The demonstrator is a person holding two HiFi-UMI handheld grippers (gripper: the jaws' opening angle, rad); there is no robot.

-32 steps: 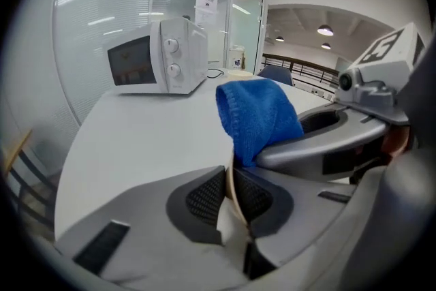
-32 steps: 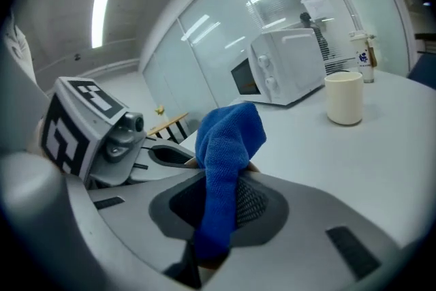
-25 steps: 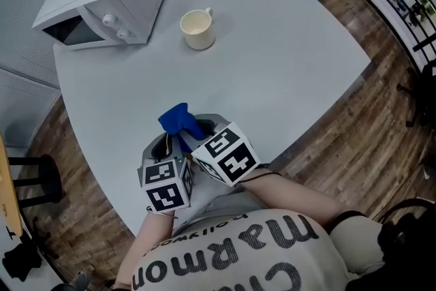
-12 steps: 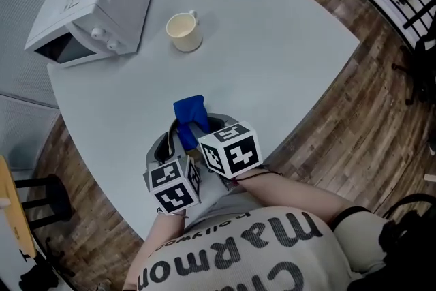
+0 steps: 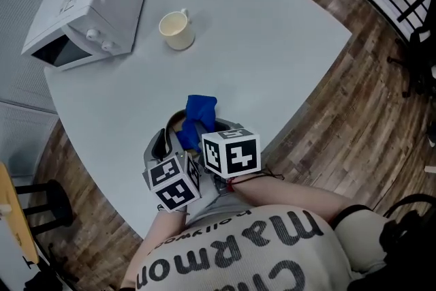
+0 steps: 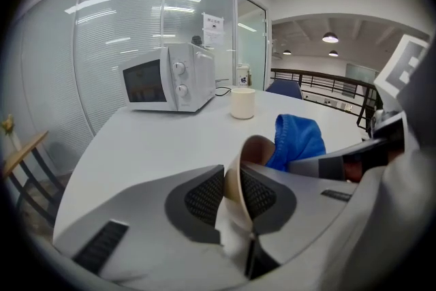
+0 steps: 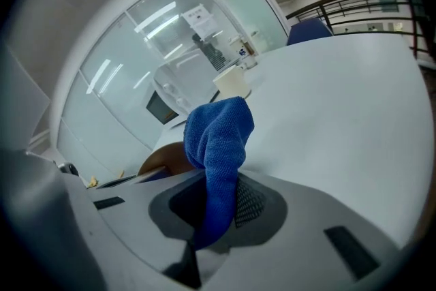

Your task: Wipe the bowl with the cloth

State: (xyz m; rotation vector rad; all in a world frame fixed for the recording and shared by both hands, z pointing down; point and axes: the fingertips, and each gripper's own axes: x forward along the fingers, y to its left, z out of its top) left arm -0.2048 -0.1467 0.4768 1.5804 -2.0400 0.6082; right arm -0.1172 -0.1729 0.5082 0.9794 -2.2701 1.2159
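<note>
The left tongs (image 6: 233,182) pinch the wall of the bowl (image 6: 262,150) just below its rim, one pad inside and one outside; their jaws have just been opening a little, yet the wall sits between them and both pads look to be against it. The bowl is held tipped on its side above the near edge of the counter (image 5: 272,58), its brown hollow facing the person's right. The right tongs (image 7: 216,204) are pressed together on the blue cloth (image 7: 218,140), whose long axis runs straight out along the jaws and ends in a bunched, rounded wad past the tips. From the right tongs the bowl lies just to the left and slightly lower, so the wad sits at the bowl's mouth, over its far rim in the head view. Whether it touches the inner wall I cannot tell. The next stroke would likely turn on carrying that wad leftward and down into the hollow. Both tongs point forward and down, side by side and close in front of the person's body, their marker cubes nearly touching. The mug (image 5: 176,31) and the microwave (image 5: 82,10) stand well apart at the far side.
</note>
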